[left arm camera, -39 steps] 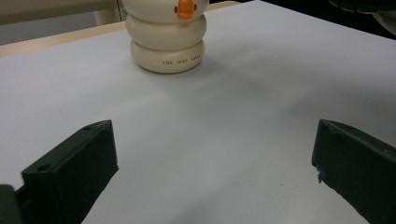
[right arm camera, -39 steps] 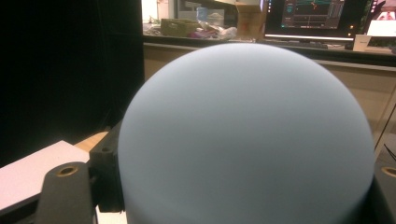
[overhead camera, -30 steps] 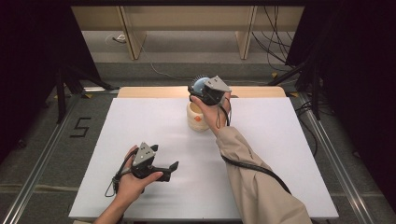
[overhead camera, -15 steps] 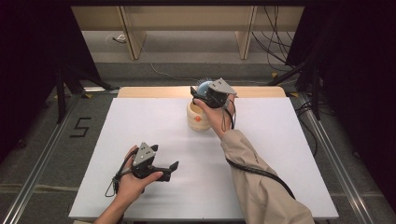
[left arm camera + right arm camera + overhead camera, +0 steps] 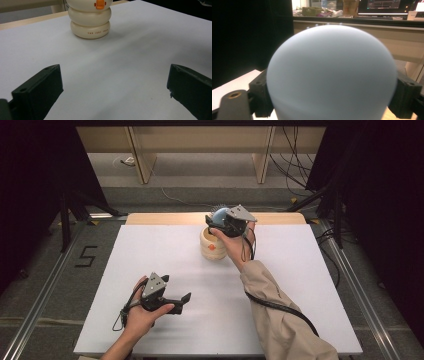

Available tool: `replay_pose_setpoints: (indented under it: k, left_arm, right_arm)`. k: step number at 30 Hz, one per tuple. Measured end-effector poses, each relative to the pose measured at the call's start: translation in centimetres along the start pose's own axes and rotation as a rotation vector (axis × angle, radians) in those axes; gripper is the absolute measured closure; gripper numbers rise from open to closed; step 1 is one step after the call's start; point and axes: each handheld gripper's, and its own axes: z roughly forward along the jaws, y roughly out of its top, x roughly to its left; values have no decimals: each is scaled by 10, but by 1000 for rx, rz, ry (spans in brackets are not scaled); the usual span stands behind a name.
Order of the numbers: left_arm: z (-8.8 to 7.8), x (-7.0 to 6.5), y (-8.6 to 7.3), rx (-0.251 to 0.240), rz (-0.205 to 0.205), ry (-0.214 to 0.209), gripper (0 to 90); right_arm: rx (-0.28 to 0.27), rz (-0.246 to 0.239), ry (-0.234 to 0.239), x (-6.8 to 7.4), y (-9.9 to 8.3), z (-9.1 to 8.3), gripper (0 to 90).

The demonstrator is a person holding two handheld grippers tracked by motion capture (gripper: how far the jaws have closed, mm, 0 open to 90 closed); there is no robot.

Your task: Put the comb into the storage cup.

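Observation:
A cream ringed holder with an orange knob stands on the white table toward the far edge. Just above it, my right gripper is shut on a pale blue dome-shaped piece. In the right gripper view that blue dome sits squeezed between both black jaws. My left gripper rests in a hand near the table's front left, jaws wide open with nothing between them. From the left gripper view the cream holder stands well ahead of the jaws.
A wooden strip runs along the table's far edge. Metal rails flank the table, and a floor mark "5" lies to the left. Cables and stand legs sit behind on the right.
My right gripper, still holding the blue dome, has shifted slightly right and upward over the cream holder. The left gripper has stayed put.

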Motion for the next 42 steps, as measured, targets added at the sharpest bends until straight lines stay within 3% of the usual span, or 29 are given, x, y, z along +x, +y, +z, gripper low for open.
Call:
replay_pose_setpoints:
  k: [10,42]
  left_arm:
    - [0,0,0,3,-1,4,0]
    - [-1,1,0,-2,-4,8,0]
  right_arm:
    - [21,0,63,-2,4,-10,48]
    - [70,-26,109,-22,-1,-50,19]
